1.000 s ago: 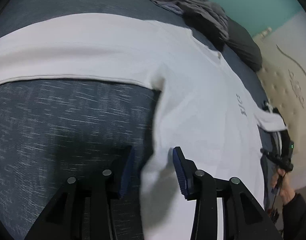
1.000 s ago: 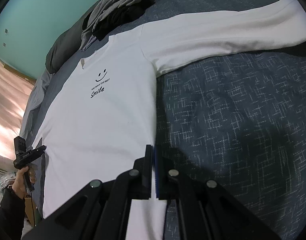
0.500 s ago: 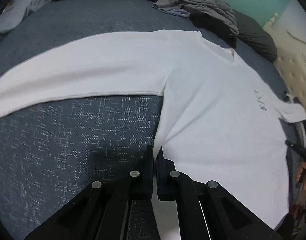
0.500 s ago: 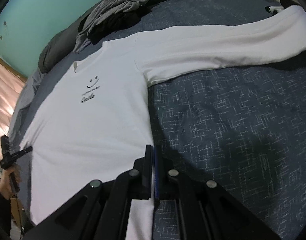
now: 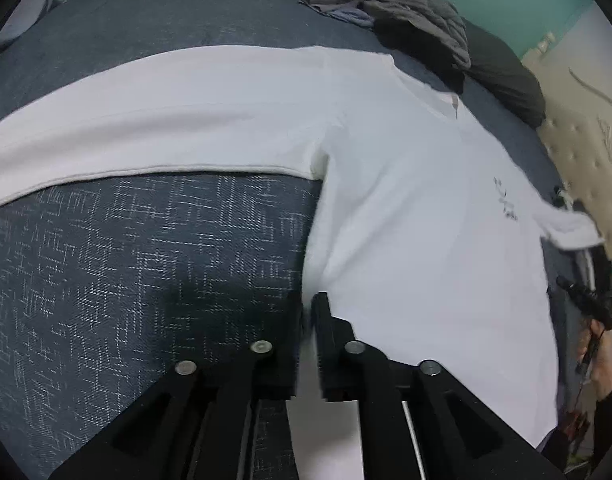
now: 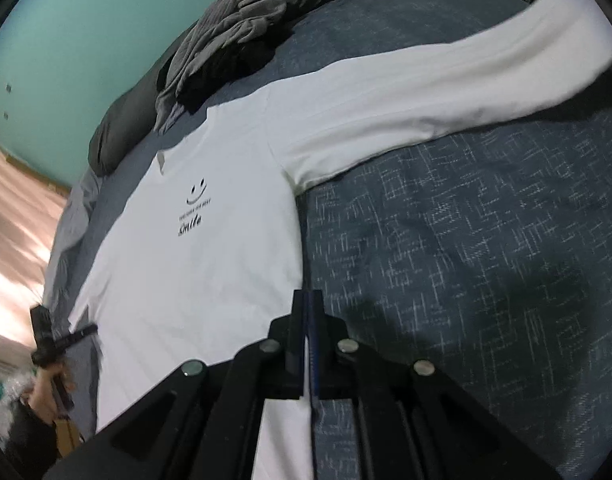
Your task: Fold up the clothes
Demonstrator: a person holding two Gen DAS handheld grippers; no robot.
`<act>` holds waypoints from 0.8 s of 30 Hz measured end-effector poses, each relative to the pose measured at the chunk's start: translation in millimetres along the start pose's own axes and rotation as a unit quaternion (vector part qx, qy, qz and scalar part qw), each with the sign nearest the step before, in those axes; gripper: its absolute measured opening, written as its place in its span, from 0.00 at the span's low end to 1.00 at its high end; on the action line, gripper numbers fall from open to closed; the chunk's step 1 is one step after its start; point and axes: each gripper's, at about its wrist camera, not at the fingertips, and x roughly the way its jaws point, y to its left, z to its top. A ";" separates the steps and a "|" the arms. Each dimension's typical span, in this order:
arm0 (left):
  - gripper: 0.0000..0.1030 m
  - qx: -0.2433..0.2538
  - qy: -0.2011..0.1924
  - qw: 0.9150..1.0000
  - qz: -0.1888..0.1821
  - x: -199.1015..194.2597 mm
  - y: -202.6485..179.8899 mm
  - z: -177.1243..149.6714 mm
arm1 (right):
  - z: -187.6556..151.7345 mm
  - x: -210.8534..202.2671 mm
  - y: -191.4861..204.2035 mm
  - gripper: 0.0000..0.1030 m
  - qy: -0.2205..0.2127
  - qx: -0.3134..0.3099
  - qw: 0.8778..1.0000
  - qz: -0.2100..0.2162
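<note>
Across the dark blue bedspread [image 5: 146, 260] a white long-sleeved shirt [image 5: 405, 220] lies flat, front up, both sleeves stretched out sideways from its body. A small smiley and the word "Smile" [image 6: 192, 216] are printed on its chest, below the collar.

At the shirt's side seam, below one armpit, the left gripper [image 5: 307, 320] comes in low, pointing up the shirt toward the collar. Its jaws stand nearly together with a narrow gap, and the shirt's edge fabric runs into that gap; whether they actually pinch it cannot be told.

At the shirt's opposite side seam the right gripper [image 6: 306, 320] points the same way, up toward the collar, its jaws pressed together on the shirt's edge, with white cloth passing beneath them.

In the right wrist view, a hand [image 6: 46, 396] beyond the shirt's far edge grips the handle of the other tool, a dark cuff behind it.

Past the shirt's collar, a heap of grey clothes [image 6: 222, 40] rests against a dark pillow [image 5: 505, 76], with a teal wall [image 6: 86, 40] behind.
</note>
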 end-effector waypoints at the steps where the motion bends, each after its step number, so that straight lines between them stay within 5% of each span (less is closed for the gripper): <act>1: 0.25 -0.009 -0.004 1.000 -0.003 -0.5 3.0 1.3 | 1.9 2.4 -0.4 0.19 0.000 0.005 1.000 0.001; 2: 0.37 -0.017 -0.009 1.000 -0.005 -0.9 6.1 3.8 | 3.6 4.8 -0.1 0.29 0.000 0.007 1.000 0.001; 3: 0.41 -0.025 -0.017 1.000 -0.010 -2.0 9.3 7.4 | 5.3 7.2 0.2 0.45 0.001 0.010 1.000 0.000; 4: 0.41 -0.033 -0.023 0.999 -0.016 -2.0 11.4 11.8 | 7.0 9.7 0.5 0.51 0.001 0.012 1.000 0.000; 12: 0.40 -0.071 -0.028 0.996 -0.036 31.6 15.9 41.5 | 29.5 37.9 2.7 0.51 0.000 0.018 1.000 0.001; 13: 0.39 -0.069 -0.029 0.997 -0.033 37.0 12.9 47.5 | 30.4 40.3 2.1 0.48 0.000 0.019 1.000 0.004; 14: 0.25 -0.066 -0.029 0.997 -0.032 40.6 11.0 50.7 | 31.8 43.4 2.1 0.42 0.000 0.018 1.000 0.006; 15: 0.07 -0.063 -0.030 0.997 -0.030 44.2 9.3 53.7 | 33.1 46.9 3.0 0.24 0.004 0.014 1.000 0.007; 16: 0.03 -0.062 -0.031 0.997 -0.030 47.3 7.1 56.5 | 34.3 50.4 3.9 0.09 0.007 0.010 1.000 0.008; 17: 0.02 -0.060 -0.032 0.997 -0.029 45.7 8.5 55.1 | 35.6 53.9 4.8 0.05 0.010 0.006 1.000 0.009; 24: 0.02 -0.056 -0.081 0.995 0.011 20.8 14.7 48.2 | 41.2 36.6 0.4 0.01 -0.039 0.012 0.999 -0.009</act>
